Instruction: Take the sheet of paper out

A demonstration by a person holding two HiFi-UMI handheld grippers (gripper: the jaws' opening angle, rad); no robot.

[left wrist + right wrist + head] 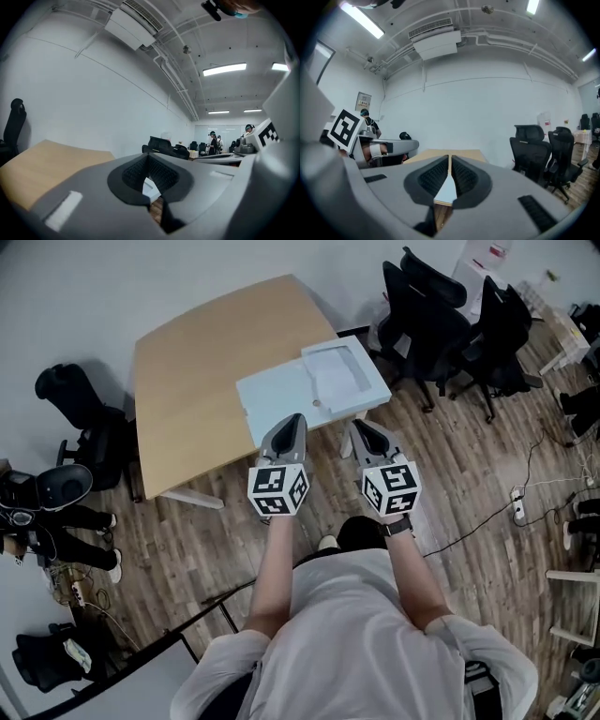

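On the near right corner of the wooden table (187, 381) lies a flat pale box (272, 399), opened out. Its white tray half holds a white sheet of paper (336, 376). My left gripper (293, 420) hovers at the table's near edge, just in front of the pale lid, with its jaws together and nothing in them. My right gripper (357, 426) hangs beside it, just short of the tray half, and is also shut and empty. In the left gripper view the shut tips (148, 157) point over the table edge. The right gripper view (450, 158) shows a sliver of the pale box past the pads.
Black office chairs (436, 324) crowd the table's right side, and another chair (89, 432) stands at its left. A power strip (518, 507) and cables lie on the wooden floor at the right. Several people (213, 140) stand far across the room.
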